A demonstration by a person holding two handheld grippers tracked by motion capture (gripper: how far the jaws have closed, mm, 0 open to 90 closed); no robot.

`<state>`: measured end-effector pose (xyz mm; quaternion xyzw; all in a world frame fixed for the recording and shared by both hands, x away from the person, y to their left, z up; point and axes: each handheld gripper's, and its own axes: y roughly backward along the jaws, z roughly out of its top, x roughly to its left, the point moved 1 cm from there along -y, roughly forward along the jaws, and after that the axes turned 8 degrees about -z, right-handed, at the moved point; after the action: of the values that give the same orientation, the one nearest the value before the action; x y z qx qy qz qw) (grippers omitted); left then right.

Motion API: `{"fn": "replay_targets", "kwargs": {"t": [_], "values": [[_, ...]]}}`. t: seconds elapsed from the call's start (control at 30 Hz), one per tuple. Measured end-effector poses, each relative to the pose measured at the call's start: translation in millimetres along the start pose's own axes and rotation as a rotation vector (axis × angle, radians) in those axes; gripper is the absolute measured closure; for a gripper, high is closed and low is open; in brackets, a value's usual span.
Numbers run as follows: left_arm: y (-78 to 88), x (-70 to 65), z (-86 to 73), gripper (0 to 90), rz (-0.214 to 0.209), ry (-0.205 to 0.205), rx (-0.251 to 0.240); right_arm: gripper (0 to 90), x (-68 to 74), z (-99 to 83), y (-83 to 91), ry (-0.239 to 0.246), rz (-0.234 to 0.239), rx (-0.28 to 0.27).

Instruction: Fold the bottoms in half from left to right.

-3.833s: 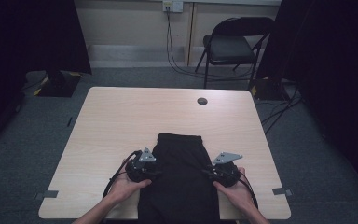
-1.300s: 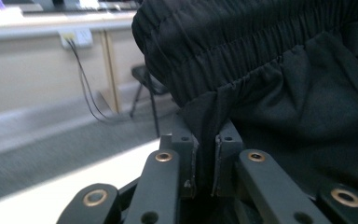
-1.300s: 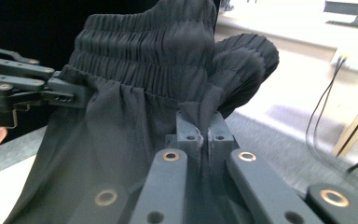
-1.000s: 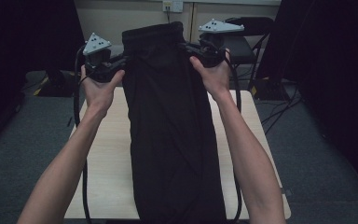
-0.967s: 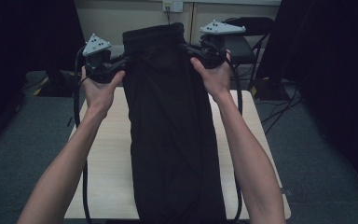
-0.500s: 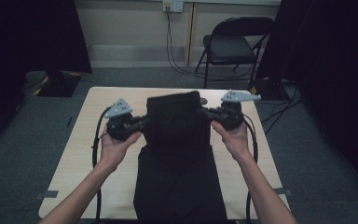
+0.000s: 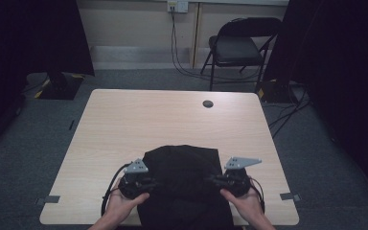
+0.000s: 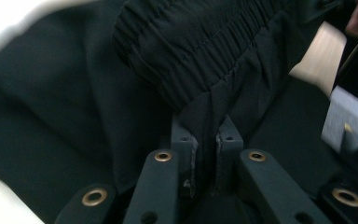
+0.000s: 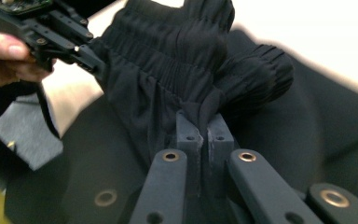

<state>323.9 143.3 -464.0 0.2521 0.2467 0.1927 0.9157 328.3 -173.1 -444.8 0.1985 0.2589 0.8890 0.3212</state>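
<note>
A black garment with an elastic waistband [image 7: 182,172] lies bunched at the near edge of the pale wooden table [image 7: 172,120], its lower part hanging over the front. My left gripper [image 7: 151,183] is shut on the cloth at the garment's left side. In the left gripper view the jaws pinch a fold of black fabric [image 8: 205,140] just under the gathered waistband [image 8: 200,51]. My right gripper [image 7: 213,181] is shut on the right side; its jaws clamp the cloth [image 9: 200,116] below the ruffled waistband [image 9: 177,42]. The other gripper [image 9: 81,51] shows at upper left in the right gripper view.
A small dark round grommet [image 7: 208,103] sits near the table's far edge. A black folding chair [image 7: 239,48] stands behind the table. Cables [image 7: 182,62] run down the wall to the floor. Tape marks [image 7: 287,196] sit at the table's near corners.
Both hands have come down and back toward the near edge, from holding the garment high and stretched out to laying it folded and bunched on the table. Both grips stayed on the cloth.
</note>
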Motion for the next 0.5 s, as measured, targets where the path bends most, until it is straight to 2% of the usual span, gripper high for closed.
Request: {"fn": "replay_targets", "kwargs": {"t": [0.03,0.07,0.1,0.13,0.17,0.2,0.23,0.3,0.37,0.5], "values": [[-2.3,-1.9,-4.0,82.4,-0.005,0.003,0.018,86.9,0.0,0.0,0.0,0.000,0.000,0.000],[-4.2,-4.5,-6.0,82.4,-0.012,0.003,0.033,86.9,5.1,-14.5,-3.7,0.019,-0.011,0.031],[-6.3,-6.3,-7.8,82.4,-0.002,-0.011,0.055,86.9,5.1,-14.5,-3.7,0.019,-0.011,0.031],[-9.7,-6.3,-10.7,82.3,0.002,-0.019,0.077,86.9,3.3,-20.1,-6.1,-0.006,0.001,0.042],[-13.7,-4.6,-14.3,82.2,0.005,-0.010,0.091,86.9,0.7,-24.7,-9.2,-0.028,0.000,0.060],[-20.2,1.3,-18.2,82.1,0.025,-0.001,0.123,86.9,-2.0,-31.3,-16.4,-0.020,-0.019,0.110],[-20.2,1.3,-18.2,82.1,0.025,-0.001,0.123,86.9,-2.0,-31.3,-16.4,-0.020,-0.019,0.110],[-23.6,5.5,-17.3,82.1,0.049,0.000,0.137,86.9,-4.3,-34.5,-25.5,0.004,-0.037,0.155],[-27.0,12.2,-16.2,82.2,0.078,0.000,0.148,87.0,-7.5,-36.9,-35.8,0.007,-0.052,0.194],[-28.1,32.9,-7.3,82.4,0.139,0.004,0.125,87.2,-14.8,-27.6,-52.2,0.021,-0.065,0.170]]}}
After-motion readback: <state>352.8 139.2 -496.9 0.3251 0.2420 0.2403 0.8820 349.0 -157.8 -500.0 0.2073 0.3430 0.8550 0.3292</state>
